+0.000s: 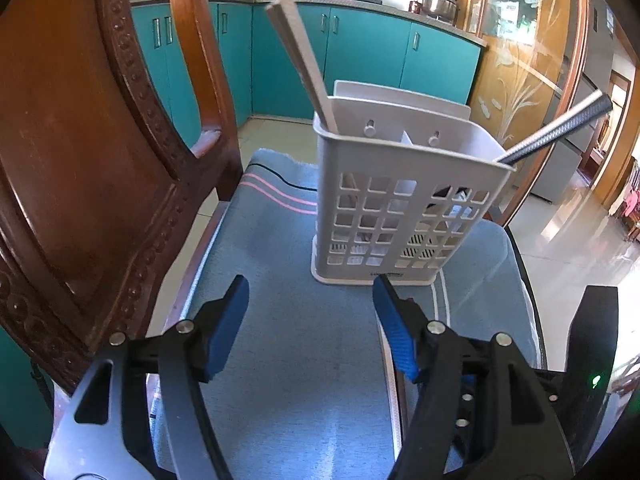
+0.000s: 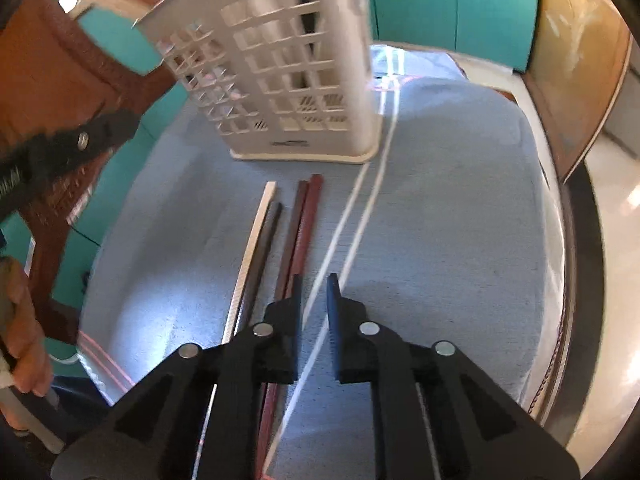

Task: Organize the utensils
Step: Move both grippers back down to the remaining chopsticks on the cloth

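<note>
**Chopsticks waiting beside a half-filled holder**

Chopsticks lie loose on a blue cloth [image 2: 440, 208] that covers a chair seat, just in front of a white plastic utensil holder [image 1: 400, 200]. Seen from the right wrist, there are a pale chopstick [image 2: 256, 236], a dark brown chopstick [image 2: 266, 240] touching it, and a reddish pair [image 2: 300, 232] just beside them, all pointing toward the holder.

The right gripper [image 2: 314, 292] hovers low over the near ends of the reddish pair. Its jaws are narrowly parted and hold nothing. The left gripper [image 1: 308, 296] hangs in front of the holder with its blue-padded jaws wide apart, also empty.

The step in hand is probably picking up the next chopstick. To do it well, the jaws should straddle one slim stick, or the touching pair, across its width, close firmly, then lift and tip it upright before lowering it into a compartment. Thin, smooth sticks may roll or slip on soft cloth.

The holder is a rigid, boxy basket with square lattice holes, a slotted floor and an inner divider. It already holds light wooden chopsticks [image 1: 300, 60] leaning left and dark textured chopsticks [image 1: 560, 132] leaning right. The cloth looks soft and slightly napped, with thin white and pink stripes. A carved wooden chair back [image 1: 100, 160] rises on the left.
</note>
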The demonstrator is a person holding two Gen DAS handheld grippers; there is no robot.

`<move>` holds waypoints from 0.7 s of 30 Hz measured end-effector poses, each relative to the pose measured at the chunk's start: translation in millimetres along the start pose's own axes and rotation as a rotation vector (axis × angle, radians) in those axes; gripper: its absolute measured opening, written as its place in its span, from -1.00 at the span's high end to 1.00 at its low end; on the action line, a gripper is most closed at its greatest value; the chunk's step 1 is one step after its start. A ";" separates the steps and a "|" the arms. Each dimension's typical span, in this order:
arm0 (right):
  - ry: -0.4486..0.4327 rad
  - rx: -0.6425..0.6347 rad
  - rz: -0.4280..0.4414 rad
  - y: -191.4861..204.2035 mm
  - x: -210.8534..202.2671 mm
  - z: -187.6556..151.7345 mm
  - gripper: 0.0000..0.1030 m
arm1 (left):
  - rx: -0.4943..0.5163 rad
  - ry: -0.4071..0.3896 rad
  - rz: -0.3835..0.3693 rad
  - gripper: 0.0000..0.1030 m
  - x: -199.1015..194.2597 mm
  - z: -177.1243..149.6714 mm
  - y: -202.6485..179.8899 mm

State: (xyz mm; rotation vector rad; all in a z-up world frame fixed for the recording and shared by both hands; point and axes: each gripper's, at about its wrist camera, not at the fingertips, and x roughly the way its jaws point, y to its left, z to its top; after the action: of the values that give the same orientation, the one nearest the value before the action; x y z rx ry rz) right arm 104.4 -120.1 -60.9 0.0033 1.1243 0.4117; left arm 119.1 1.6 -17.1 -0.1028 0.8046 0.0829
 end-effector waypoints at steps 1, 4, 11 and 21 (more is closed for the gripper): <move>0.010 -0.015 -0.013 4.9 4.3 -1.3 0.76 | 0.006 0.002 0.001 -0.26 0.1 -0.9 -1.7; -0.017 -0.029 -0.014 11.7 6.1 -3.0 0.77 | 0.016 0.008 0.006 -0.27 0.9 -3.0 -3.0; -0.015 0.028 -0.004 5.1 -6.4 -1.2 0.99 | 0.003 0.015 0.014 -0.31 1.7 -3.4 3.5; -0.008 0.094 0.047 -17.4 -14.2 -3.2 0.75 | -0.021 0.034 0.004 -0.32 7.8 -3.1 1.9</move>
State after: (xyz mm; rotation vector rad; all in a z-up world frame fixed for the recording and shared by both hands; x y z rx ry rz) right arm 102.0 -141.4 -53.5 0.1140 1.1366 0.3995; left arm 122.1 3.3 -25.0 -0.1226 0.8383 0.0931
